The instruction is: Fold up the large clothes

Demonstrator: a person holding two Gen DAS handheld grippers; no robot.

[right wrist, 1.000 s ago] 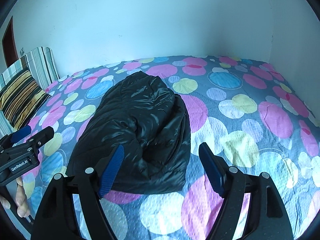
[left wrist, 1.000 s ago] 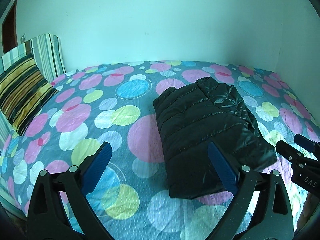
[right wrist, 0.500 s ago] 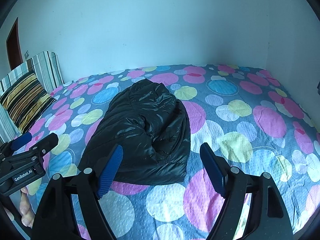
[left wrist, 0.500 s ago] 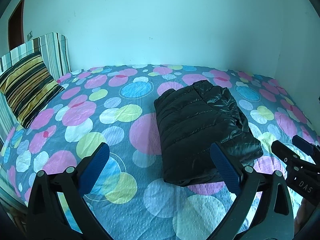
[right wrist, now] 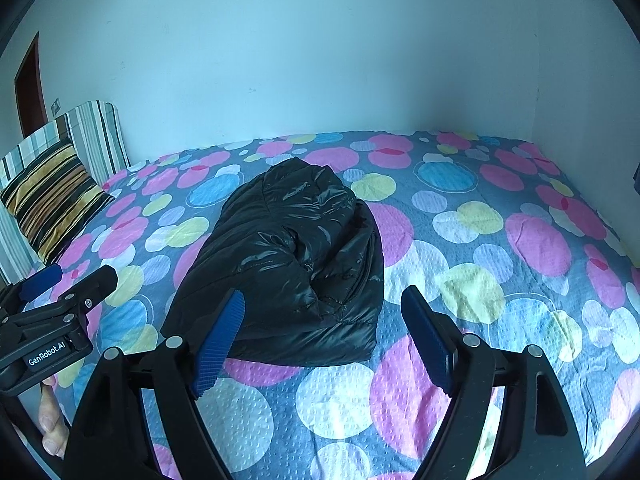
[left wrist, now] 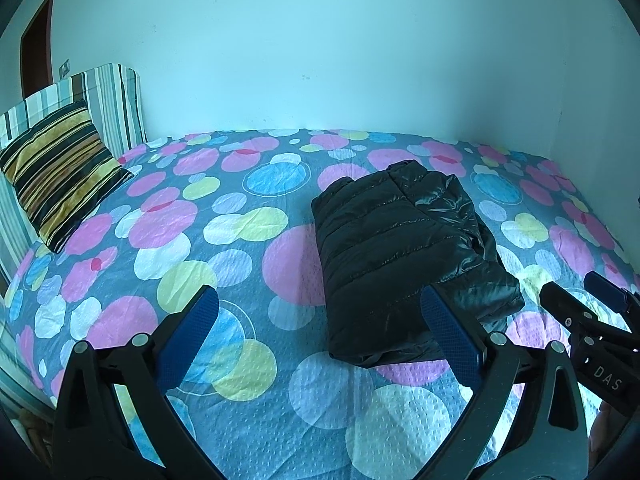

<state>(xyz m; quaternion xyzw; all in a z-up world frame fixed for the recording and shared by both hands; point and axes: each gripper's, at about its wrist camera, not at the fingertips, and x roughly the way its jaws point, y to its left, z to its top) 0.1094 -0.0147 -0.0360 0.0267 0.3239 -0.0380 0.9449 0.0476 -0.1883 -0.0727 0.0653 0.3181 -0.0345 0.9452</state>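
Left wrist view. One black puffer jacket [left wrist: 400, 256], folded into a compact block, lies on the bed [left wrist: 248, 264] right of centre, past my right-hand blue pad. My left gripper [left wrist: 320, 320] hangs above the near part of the bed with its two fingers spread wide — nothing between them but bedspread, and neither pad touches the jacket. At the right edge my right gripper [left wrist: 592, 312] comes into frame; from here I cannot tell how its fingers stand. One striped cushion [left wrist: 60, 172] leans at the head of the bed against one striped headboard [left wrist: 112, 108]. The bedspread is grey-blue with pink, yellow, white and blue circles. Two plain pale walls meet in a corner at the far right; part of a dark door frame [left wrist: 38, 40] shows at far left.

Right wrist view. The same single jacket [right wrist: 288, 264] lies left of centre, its near edge just beyond my right gripper [right wrist: 320, 328], whose two fingers stand wide apart and hold nothing. My left gripper [right wrist: 60, 292] enters at the left edge, marked "GenRobot.AI", with fingertips of my left hand [right wrist: 50, 424] below it. One cushion [right wrist: 52, 200] and the headboard [right wrist: 92, 136] stand at left — the bed runs to the corner walls.
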